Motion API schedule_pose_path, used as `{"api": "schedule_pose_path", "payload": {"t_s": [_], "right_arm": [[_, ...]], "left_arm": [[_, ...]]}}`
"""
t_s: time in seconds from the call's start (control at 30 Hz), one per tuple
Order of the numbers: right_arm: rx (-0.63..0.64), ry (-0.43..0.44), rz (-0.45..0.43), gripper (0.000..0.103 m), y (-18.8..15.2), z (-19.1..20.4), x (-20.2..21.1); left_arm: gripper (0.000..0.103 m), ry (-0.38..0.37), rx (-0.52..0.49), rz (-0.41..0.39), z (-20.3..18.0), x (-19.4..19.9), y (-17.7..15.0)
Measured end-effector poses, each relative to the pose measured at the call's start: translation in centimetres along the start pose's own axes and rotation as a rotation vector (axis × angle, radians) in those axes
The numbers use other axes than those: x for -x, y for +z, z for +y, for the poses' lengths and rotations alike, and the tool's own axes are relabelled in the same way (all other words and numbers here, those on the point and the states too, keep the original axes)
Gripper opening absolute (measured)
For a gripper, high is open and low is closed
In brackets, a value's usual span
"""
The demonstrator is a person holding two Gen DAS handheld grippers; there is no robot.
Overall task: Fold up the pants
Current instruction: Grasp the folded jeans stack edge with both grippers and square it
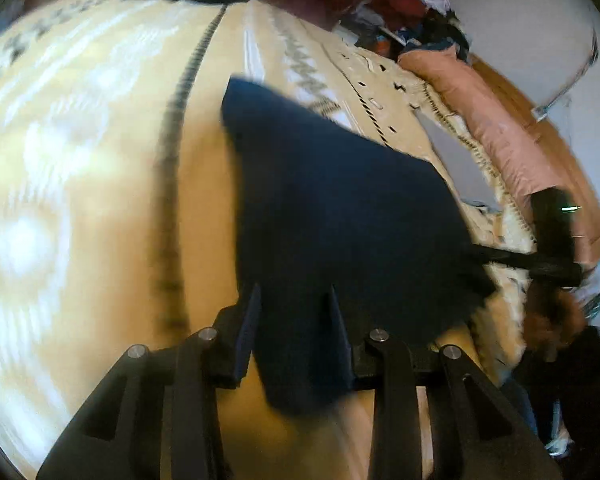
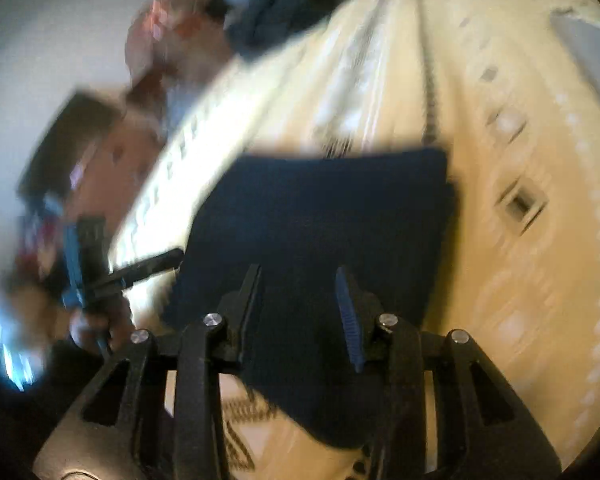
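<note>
The dark navy pants (image 1: 340, 208) lie folded on a cream patterned bedspread (image 1: 80, 160). My left gripper (image 1: 294, 300) is over their near edge, and the cloth runs between its two fingers, which stand a hand's width apart. The right gripper (image 1: 500, 256) shows at the pants' right edge in this view. In the right wrist view the pants (image 2: 320, 216) fill the middle. My right gripper (image 2: 298, 280) is over their near edge with cloth between its spread fingers. The left gripper (image 2: 152, 266) reaches the pants' left side. Both views are motion-blurred.
A pile of mixed clothes (image 1: 380, 0) lies at the far end of the bed. A pink pillow or bolster (image 1: 500, 128) runs along the bed's right edge by a wooden frame and white wall. Clothes (image 2: 268, 8) also show far off in the right wrist view.
</note>
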State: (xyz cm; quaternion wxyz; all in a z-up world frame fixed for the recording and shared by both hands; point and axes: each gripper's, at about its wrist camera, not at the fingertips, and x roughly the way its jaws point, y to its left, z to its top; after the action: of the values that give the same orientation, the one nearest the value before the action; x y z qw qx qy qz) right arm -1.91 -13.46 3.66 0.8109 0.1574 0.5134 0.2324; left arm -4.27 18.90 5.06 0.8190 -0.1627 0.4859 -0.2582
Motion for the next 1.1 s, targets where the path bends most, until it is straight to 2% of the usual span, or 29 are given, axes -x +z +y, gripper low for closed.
{"api": "schedule_pose_path", "payload": {"t_s": [0.07,0.13,0.23,0.3,0.33,0.37,0.4,0.43,0.53,0.63,0.7,0.8,0.9,0.93,1.0,1.07,1.1], "right_arm": [[-0.006,-0.02,0.027,0.034,-0.9,-0.7,-1.3],[-0.014,-0.005,0.004,0.034,-0.9,-1.0,-0.8],[-0.006,-0.031,-0.004,0.037,-0.4,-0.6,-0.1],[0.048,-0.049,-0.071,0.038,0.8,1.1,1.4],[0.059,-0.057,-0.102,0.038,1.4,1.4,1.8],[0.066,-0.082,-0.141,0.038,2.6,1.7,1.8],[0.064,-0.126,-0.173,0.038,4.2,1.7,1.6],[0.057,-0.156,-0.183,0.038,5.1,1.4,1.4],[-0.001,-0.195,-0.194,0.036,8.3,0.9,-0.7],[-0.013,-0.211,-0.201,0.036,9.5,1.0,-2.6],[-0.008,-0.226,-0.175,0.036,9.5,0.4,-3.6],[0.013,-0.225,-0.16,0.035,8.8,-0.6,-5.0],[-0.007,-0.187,-0.172,0.034,8.6,-1.5,-4.8],[-0.012,-0.178,-0.177,0.034,8.6,-1.6,-4.7],[-0.007,-0.174,-0.186,0.034,8.5,-1.6,-4.4],[0.033,-0.232,-0.189,0.036,8.2,-0.3,-3.8],[0.067,-0.273,-0.198,0.037,7.9,0.8,-3.3]], "left_arm": [[0.037,-0.026,0.019,0.032,0.2,1.4,-2.2],[0.037,-0.07,0.034,0.105,0.2,2.4,-4.5],[0.036,-0.031,-0.022,0.081,-1.2,4.3,-4.6],[0.036,0.023,-0.075,-0.001,-2.8,5.1,-2.0],[0.04,0.04,-0.087,-0.033,-3.0,5.3,-0.8],[0.045,0.056,-0.107,-0.085,-4.0,4.8,2.0],[0.048,0.07,-0.116,-0.109,-4.3,4.4,3.4],[0.048,0.111,-0.127,-0.138,-4.9,2.8,6.5],[0.048,0.101,-0.146,-0.106,-6.3,-2.4,11.5],[0.048,0.149,-0.13,-0.039,-5.8,-7.4,13.7],[0.047,0.185,-0.083,0.011,-4.0,-10.2,13.9],[0.047,0.133,-0.074,-0.048,-2.3,-10.5,12.5],[0.046,0.124,-0.052,-0.069,-2.3,-10.6,12.4],[0.043,0.161,-0.061,-0.066,-2.8,-10.3,12.5],[0.042,0.232,-0.075,-0.082,-4.4,-8.9,12.3],[0.049,0.267,-0.064,-0.141,-5.6,-6.7,11.7],[0.058,0.275,-0.044,-0.175,-6.1,-5.3,10.9]]}}
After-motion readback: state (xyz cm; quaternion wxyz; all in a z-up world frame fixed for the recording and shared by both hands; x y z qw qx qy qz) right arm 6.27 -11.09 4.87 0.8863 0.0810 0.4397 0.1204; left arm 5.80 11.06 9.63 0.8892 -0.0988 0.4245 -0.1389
